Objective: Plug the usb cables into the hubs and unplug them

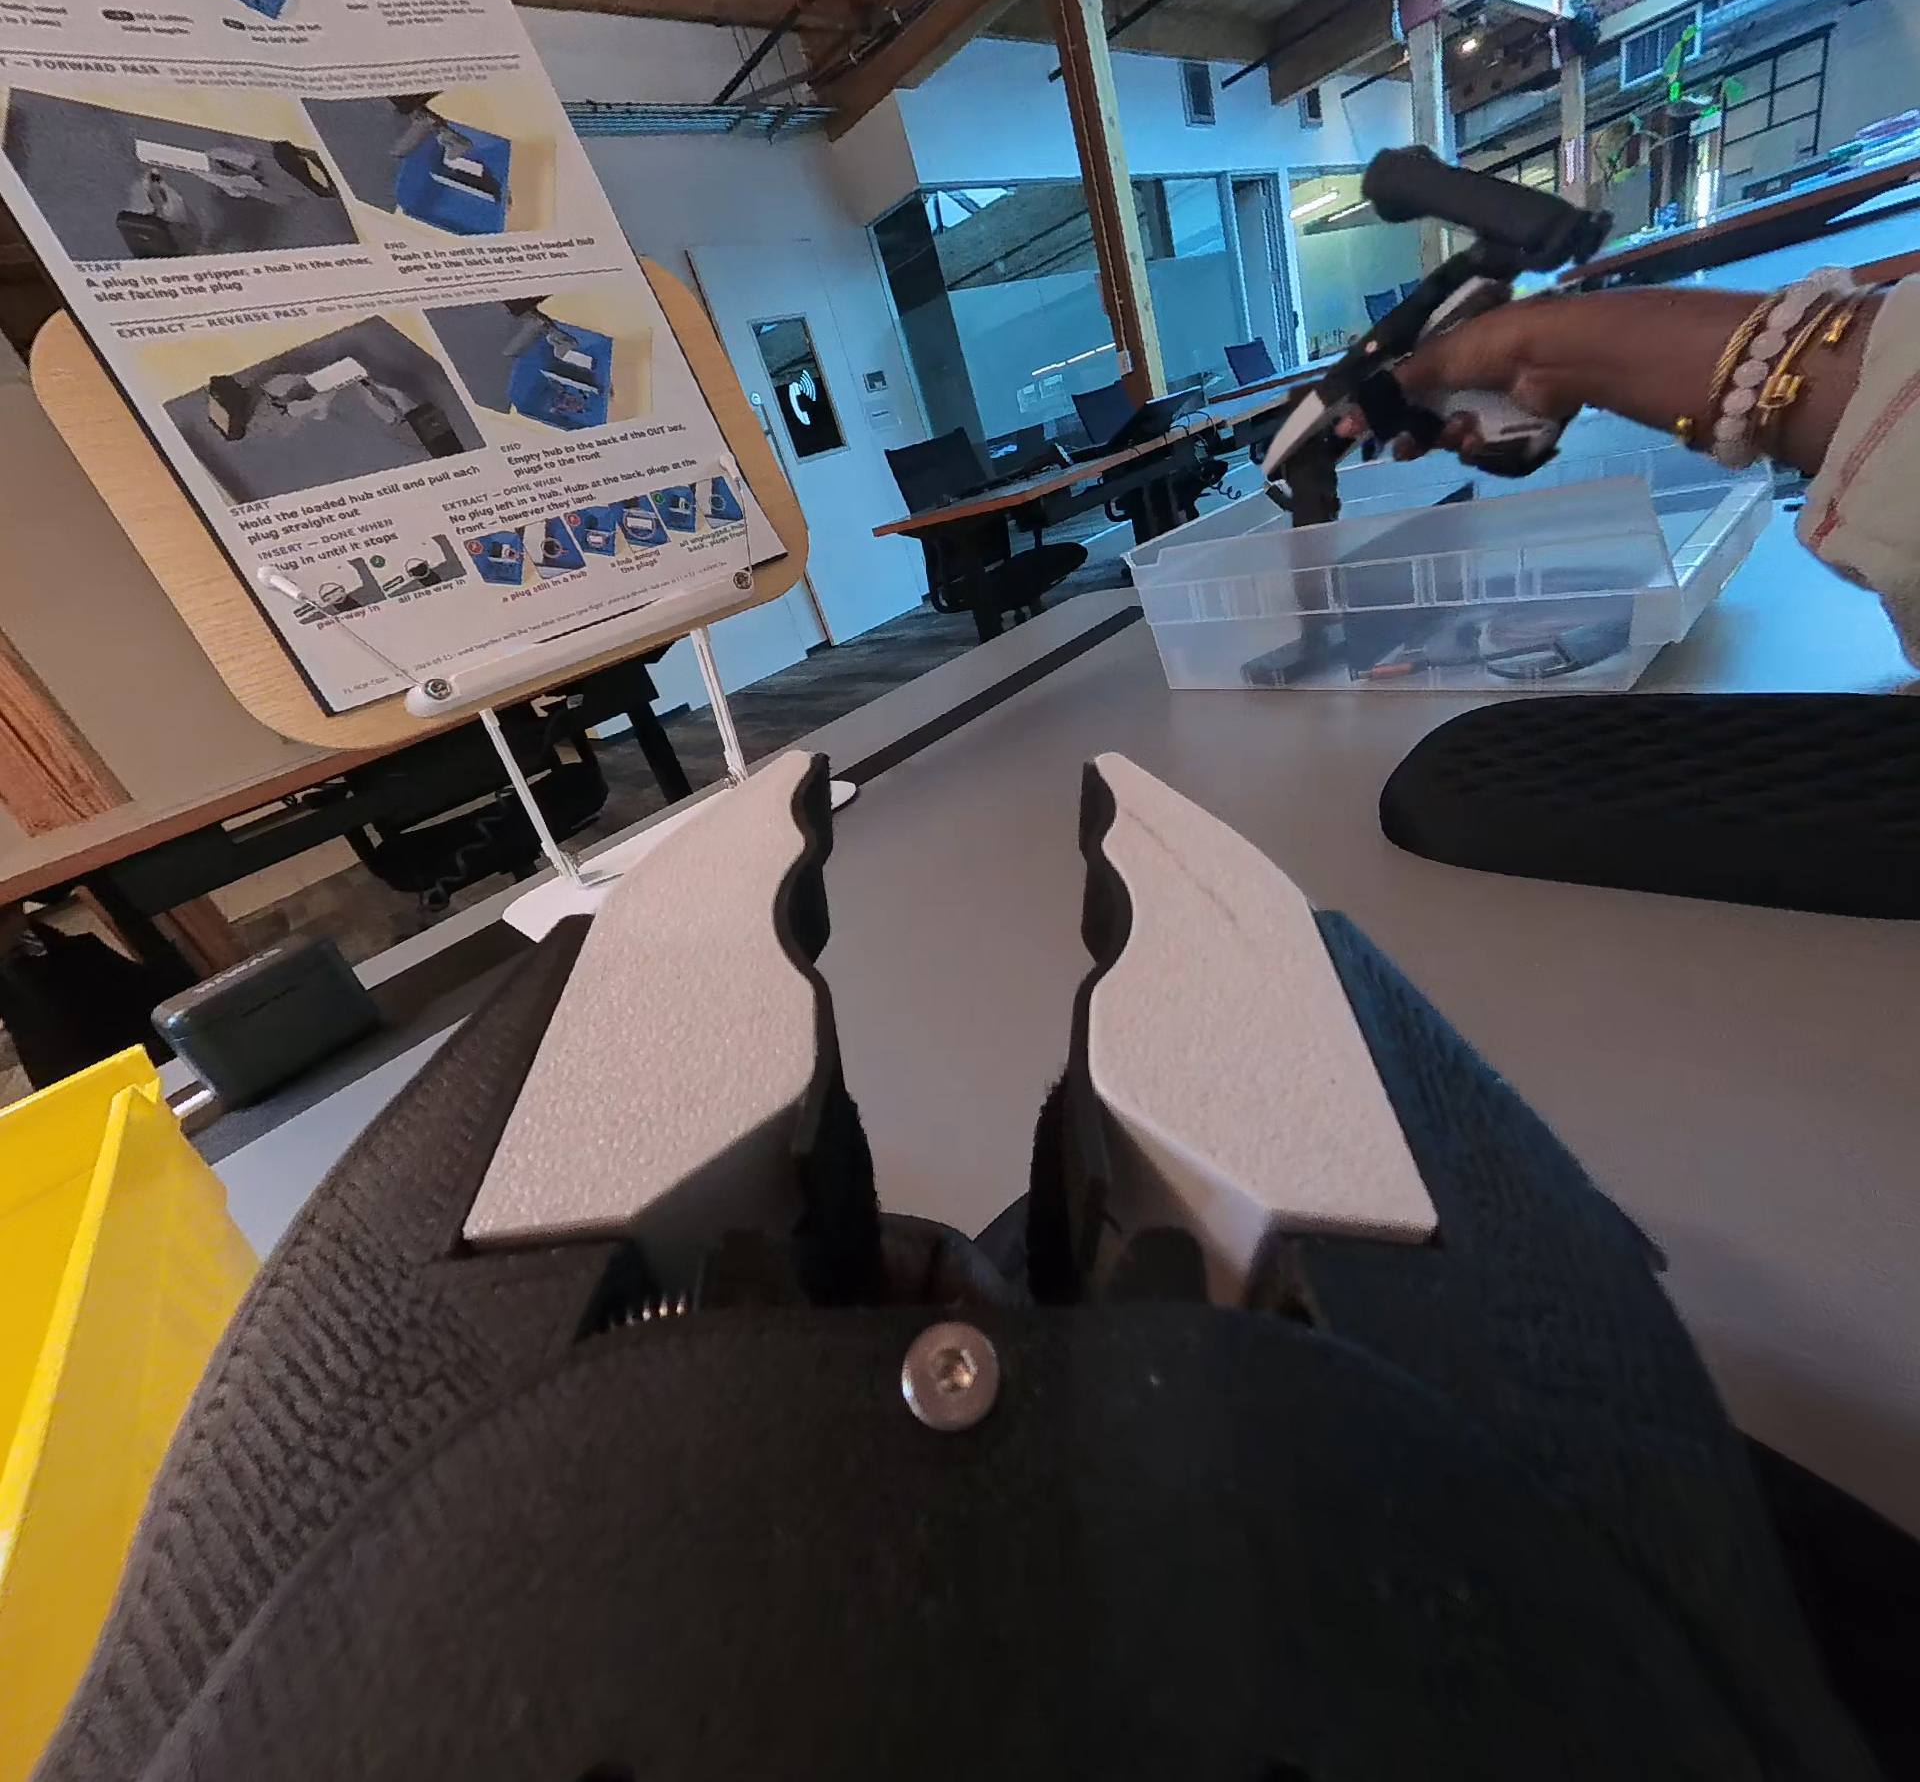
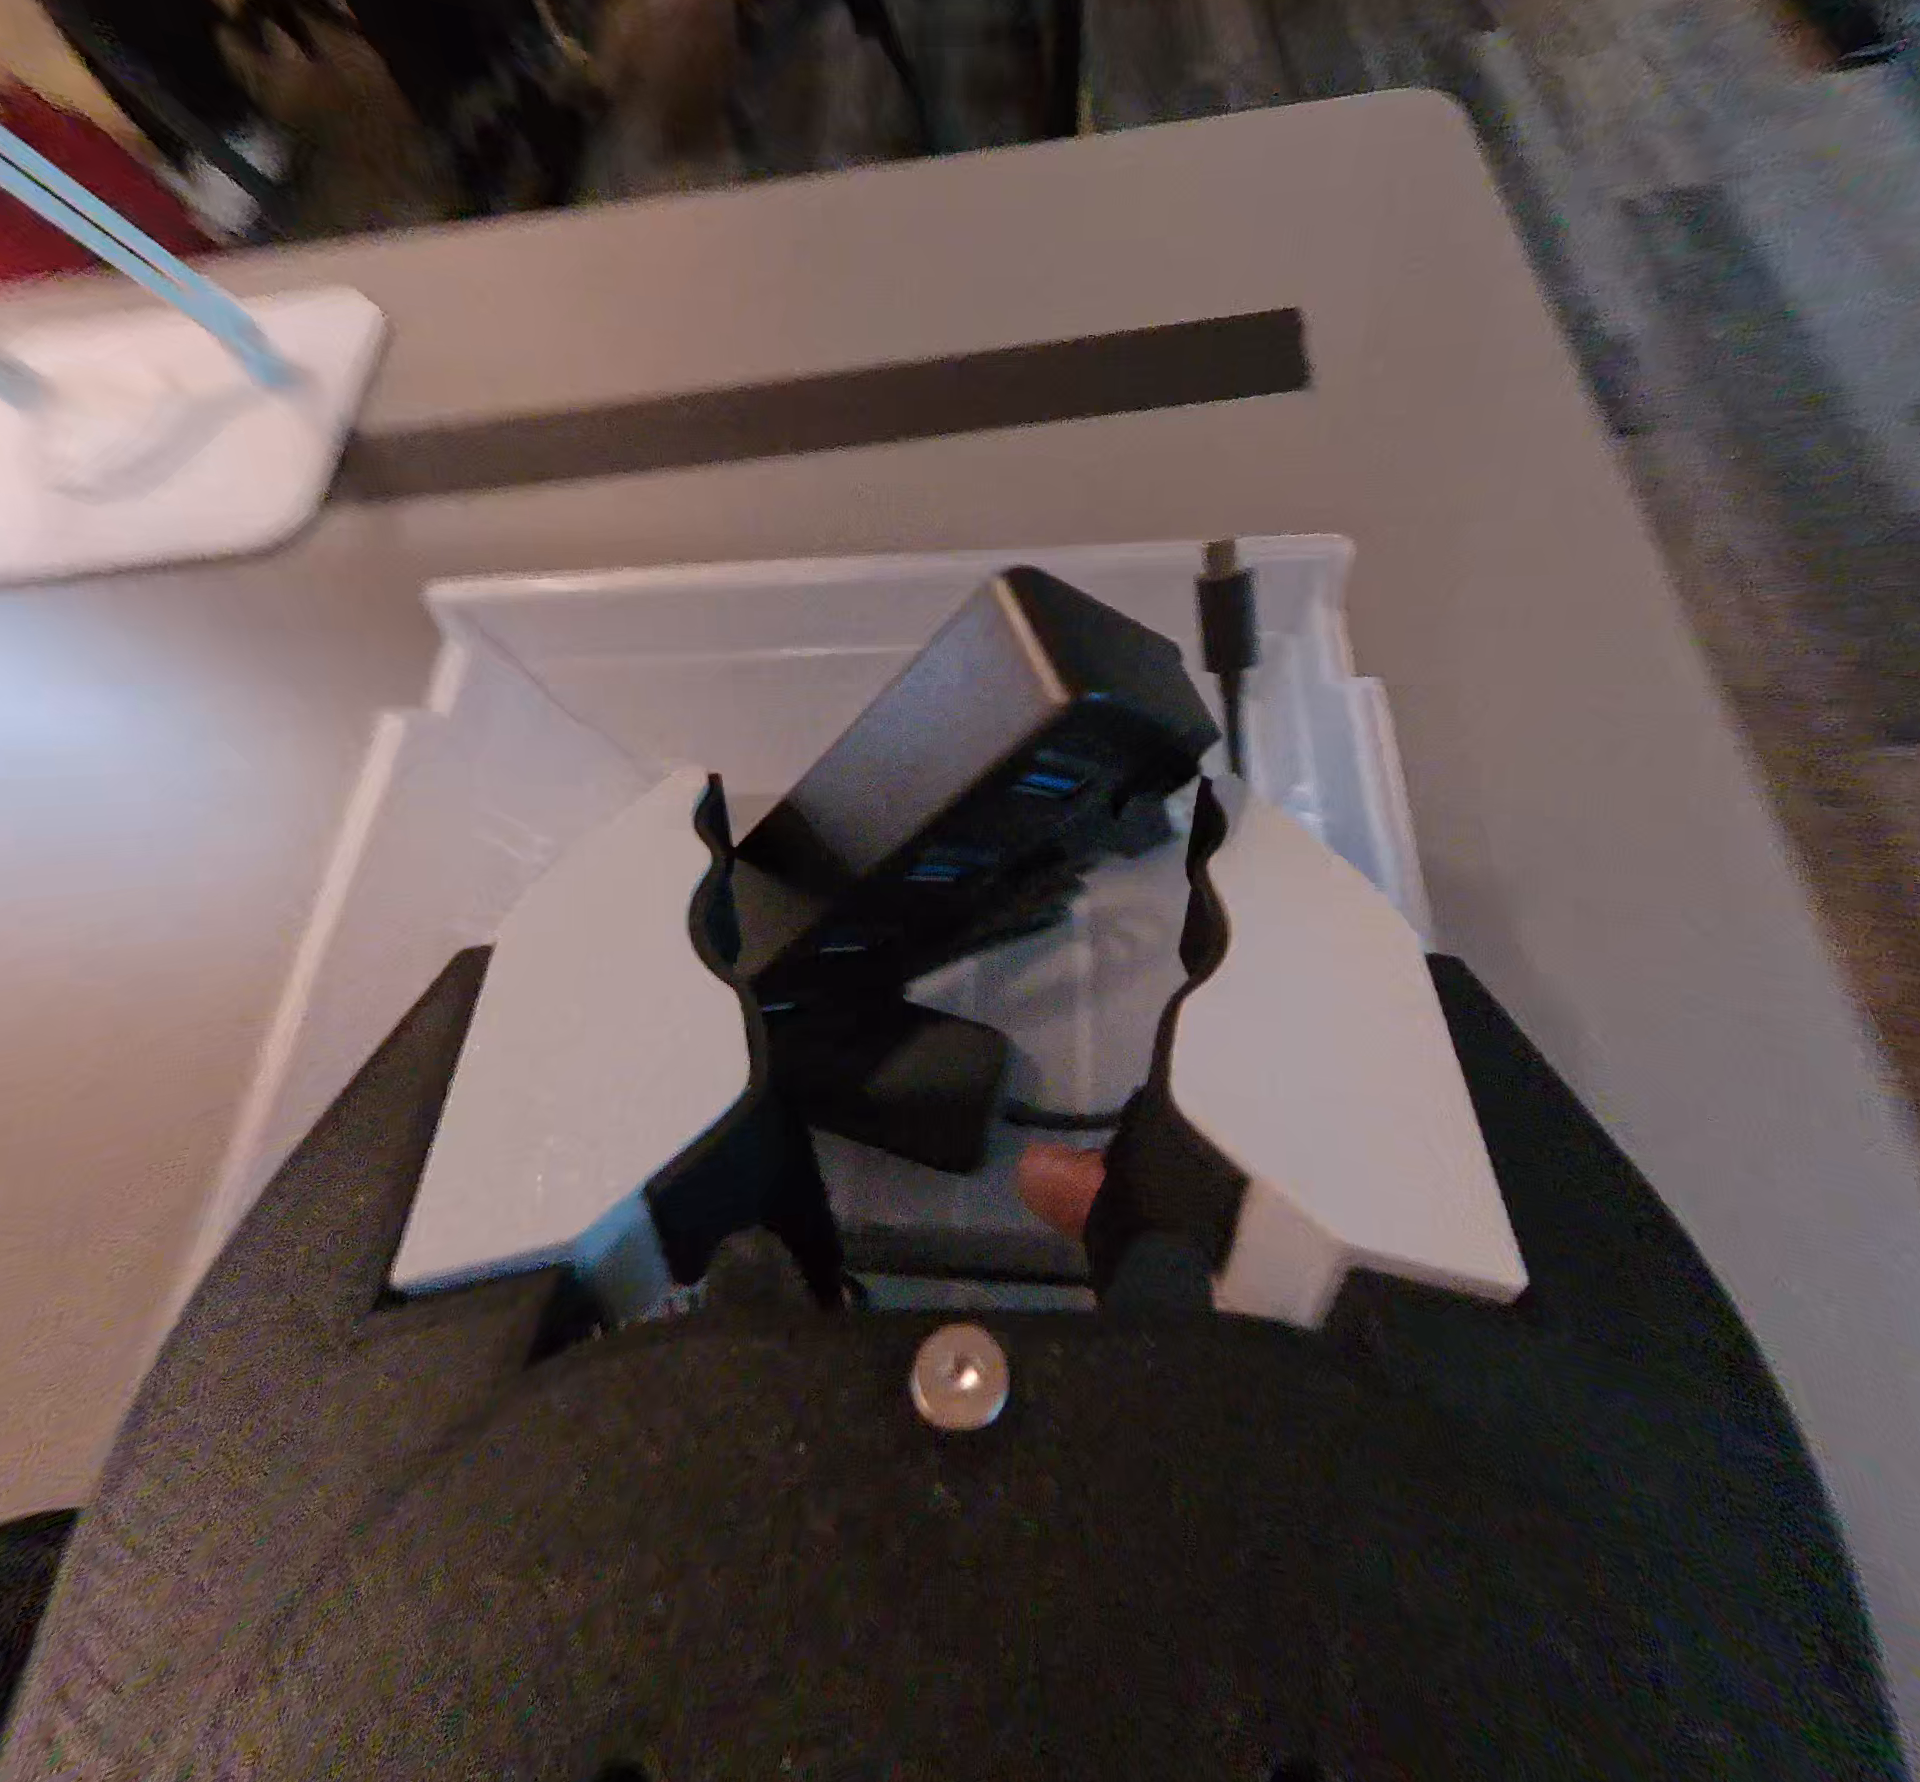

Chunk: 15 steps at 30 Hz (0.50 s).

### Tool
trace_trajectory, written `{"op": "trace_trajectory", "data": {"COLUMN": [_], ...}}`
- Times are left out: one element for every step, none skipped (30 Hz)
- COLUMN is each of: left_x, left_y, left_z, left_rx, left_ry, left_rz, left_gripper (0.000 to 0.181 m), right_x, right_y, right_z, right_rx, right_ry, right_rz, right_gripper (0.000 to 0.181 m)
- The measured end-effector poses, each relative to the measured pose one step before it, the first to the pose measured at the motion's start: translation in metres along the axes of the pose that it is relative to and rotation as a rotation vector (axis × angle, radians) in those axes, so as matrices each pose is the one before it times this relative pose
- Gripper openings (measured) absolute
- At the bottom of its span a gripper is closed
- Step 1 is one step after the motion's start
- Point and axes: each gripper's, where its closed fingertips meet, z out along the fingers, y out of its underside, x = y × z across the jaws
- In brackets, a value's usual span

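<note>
Reaching into one clear bin [image 2: 343, 859]: two black hubs [image 2: 935, 745].

Hand-held gripper [image 2: 956, 818] spread over black hub [image 2: 935, 756] — clear bin [image 2: 1340, 693]

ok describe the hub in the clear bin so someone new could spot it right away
On the grey table stands a clear plastic bin, just under the open right hand-held gripper. The hub is the long black block propped at a slant in the bin. Blue ports along its side set it apart from the smaller black pieces below and the cable plug beside it.
</note>
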Motion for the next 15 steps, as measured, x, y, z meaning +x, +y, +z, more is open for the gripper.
{"op": "trace_trajectory", "data": {"left_x": [0.00029,0.00022,0.0002,0.00027,0.00031,0.00011,-0.00006,-0.00024,-0.0005,-0.00072,-0.00056,-0.00023,0.00019,0.00046,0.00047], "left_y": [-0.00003,-0.00008,-0.00015,-0.00033,-0.0003,-0.00012,0.00029,0.00051,0.00034,0.00015,0.00002,-0.00017,0.0,0.00019,0.00053], "left_z": [0.00002,0.00005,0.00001,-0.00008,-0.00006,-0.00001,0.00003,0.00002,-0.00008,-0.00016,-0.00017,-0.0001,0.00004,0.00024,0.0004], "left_rx": [-0.0004,0.0001,0.0006,0.0011,0.0016,0.0007,-0.0013,-0.002,-0.0017,-0.0008,0.0002,0.0009,0.001,-0.0006,-0.0024], "left_ry": [0.001,0.0004,0.0004,0.0008,0.001,0.0005,-0.0004,-0.0012,-0.0025,-0.0033,-0.0024,-0.0008,0.0008,0.0019,0.0018], "left_rz": [0.0015,0.0014,0.0008,0.0004,0.0006,0.0005,0.0002,0.0007,0.0018,0.0014,-0.0002,-0.0022,-0.0026,-0.0012,0.0003], "left_gripper": [0.046,0.046,0.046,0.046,0.046,0.046,0.046,0.046,0.046,0.046,0.046,0.046,0.046,0.046,0.046], "right_x": [0.00685,0.01062,0.01019,0.00448,-0.00162,-0.00448,-0.00399,-0.00251,-0.00283,-0.00564,-0.01016,-0.01406,-0.01722,-0.02006,-0.02203], "right_y": [0.00221,0.00308,0.00351,0.00281,0.00223,0.00166,0.00086,-0.00096,-0.00316,-0.00505,-0.00622,-0.00681,-0.00779,-0.0082,-0.00703], "right_z": [-0.00248,-0.00238,-0.00108,0.00058,0.00122,0.00116,-0.00001,-0.00219,-0.00527,-0.00899,-0.01302,-0.01671,-0.01952,-0.02104,-0.02069], "right_rx": [-0.0303,-0.0345,-0.0354,-0.0244,-0.0168,-0.0119,-0.0041,0.0093,0.0265,0.04,0.0489,0.0583,0.0715,0.0827,0.0829], "right_ry": [0.0675,0.0958,0.0952,0.0597,0.0184,-0.0054,-0.0072,-0.0004,-0.0008,-0.0158,-0.0391,-0.0557,-0.0662,-0.0735,-0.0741], "right_rz": [-0.0653,-0.0853,-0.095,-0.0852,-0.0615,-0.0344,-0.0131,-0.0012,0.0042,0.0051,0.0031,0.0035,0.0067,0.0116,0.0162], "right_gripper": [0.084,0.088,0.094,0.098,0.098,0.098,0.095,0.092,0.089,0.088,0.089,0.089,0.09,0.09,0.089]}}
